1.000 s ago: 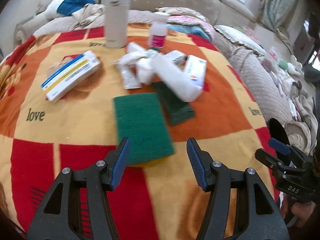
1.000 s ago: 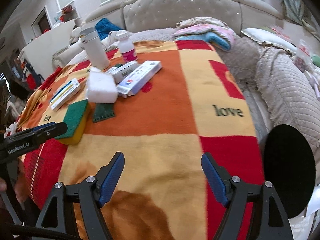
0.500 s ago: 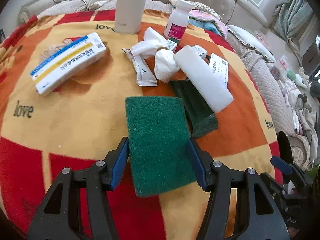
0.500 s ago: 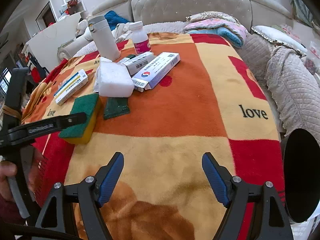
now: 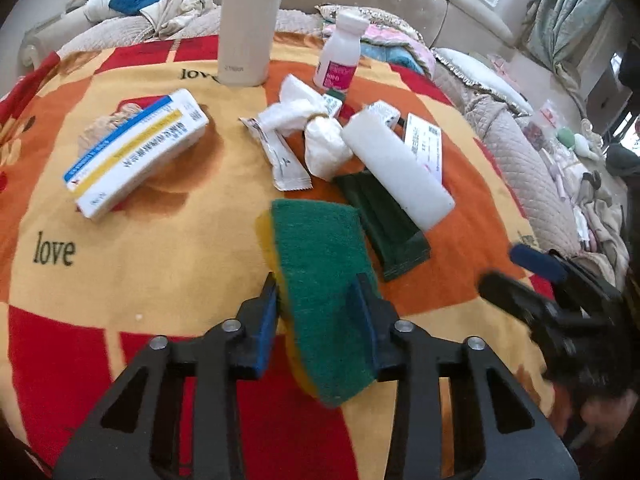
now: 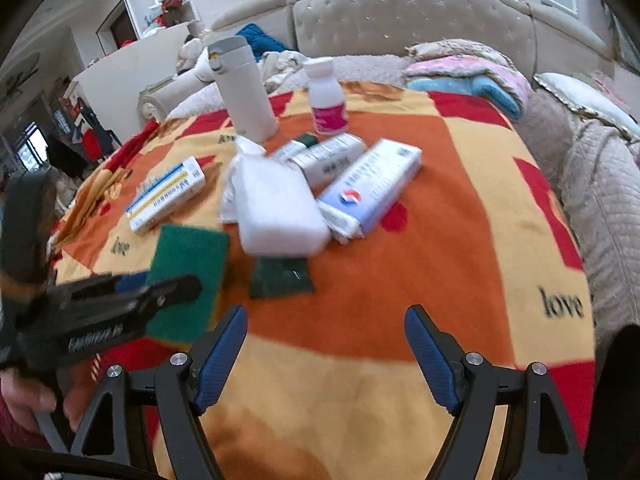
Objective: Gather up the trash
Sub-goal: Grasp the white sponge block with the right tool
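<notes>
My left gripper (image 5: 318,300) is shut on a green and yellow sponge (image 5: 320,280) and holds it tilted above the blanket; it also shows in the right wrist view (image 6: 188,272). Beyond it lie a dark green scouring pad (image 5: 384,224), a white foam block (image 5: 396,168), crumpled white tissues (image 5: 312,132), a torn white wrapper (image 5: 284,160) and a blue-yellow box (image 5: 136,156). My right gripper (image 6: 326,360) is open and empty above the blanket (image 6: 400,280), near its front edge. It shows blurred at the right of the left wrist view (image 5: 560,292).
A tall beige flask (image 5: 248,24) and a white pill bottle (image 5: 340,56) stand at the back. A blue-white box (image 6: 372,184) lies beside the foam block. A black round bin (image 6: 618,400) is at the right edge. Quilted bedding and a tufted headboard surround the blanket.
My left gripper has closed on the green sponge and lifted it, tilting it. My right gripper has moved forward and left, toward the pile, still open.
</notes>
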Demonstrator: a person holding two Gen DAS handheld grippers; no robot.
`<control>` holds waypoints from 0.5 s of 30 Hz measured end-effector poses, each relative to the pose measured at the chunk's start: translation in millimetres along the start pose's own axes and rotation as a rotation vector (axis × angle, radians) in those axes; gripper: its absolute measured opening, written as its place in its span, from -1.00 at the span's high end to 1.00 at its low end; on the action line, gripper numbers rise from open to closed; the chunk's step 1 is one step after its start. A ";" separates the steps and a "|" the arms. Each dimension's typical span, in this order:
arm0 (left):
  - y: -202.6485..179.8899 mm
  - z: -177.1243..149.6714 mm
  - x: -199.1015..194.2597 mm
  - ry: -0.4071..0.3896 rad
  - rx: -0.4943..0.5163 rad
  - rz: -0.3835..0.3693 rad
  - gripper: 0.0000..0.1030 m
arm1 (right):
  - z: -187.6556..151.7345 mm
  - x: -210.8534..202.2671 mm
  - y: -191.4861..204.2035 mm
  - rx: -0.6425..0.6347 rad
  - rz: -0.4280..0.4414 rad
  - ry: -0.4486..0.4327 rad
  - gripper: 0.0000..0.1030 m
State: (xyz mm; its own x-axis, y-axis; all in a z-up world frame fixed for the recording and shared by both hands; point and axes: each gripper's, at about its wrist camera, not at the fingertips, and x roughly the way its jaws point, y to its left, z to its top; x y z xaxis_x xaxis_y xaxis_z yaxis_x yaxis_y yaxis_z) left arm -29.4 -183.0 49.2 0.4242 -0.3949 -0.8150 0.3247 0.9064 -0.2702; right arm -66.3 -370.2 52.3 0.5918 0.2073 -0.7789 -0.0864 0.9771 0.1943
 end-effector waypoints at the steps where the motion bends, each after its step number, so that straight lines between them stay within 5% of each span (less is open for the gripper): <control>1: 1.1 0.3 -2.9 -0.003 -0.002 -0.001 0.37 | 5.7 3.8 2.7 0.000 0.014 -0.004 -0.53; 15: 24.8 -5.9 -12.5 0.000 -0.023 -0.050 0.43 | 57.1 68.6 13.2 -0.008 0.083 0.053 -0.53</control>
State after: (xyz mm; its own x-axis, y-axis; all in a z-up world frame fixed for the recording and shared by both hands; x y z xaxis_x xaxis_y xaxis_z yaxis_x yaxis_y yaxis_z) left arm -31.6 -154.7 49.7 0.4076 -0.4397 -0.8003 0.3261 0.8887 -0.3222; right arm 18.9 -345.8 35.5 0.5389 0.2897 -0.7910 -0.1398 0.9567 0.2552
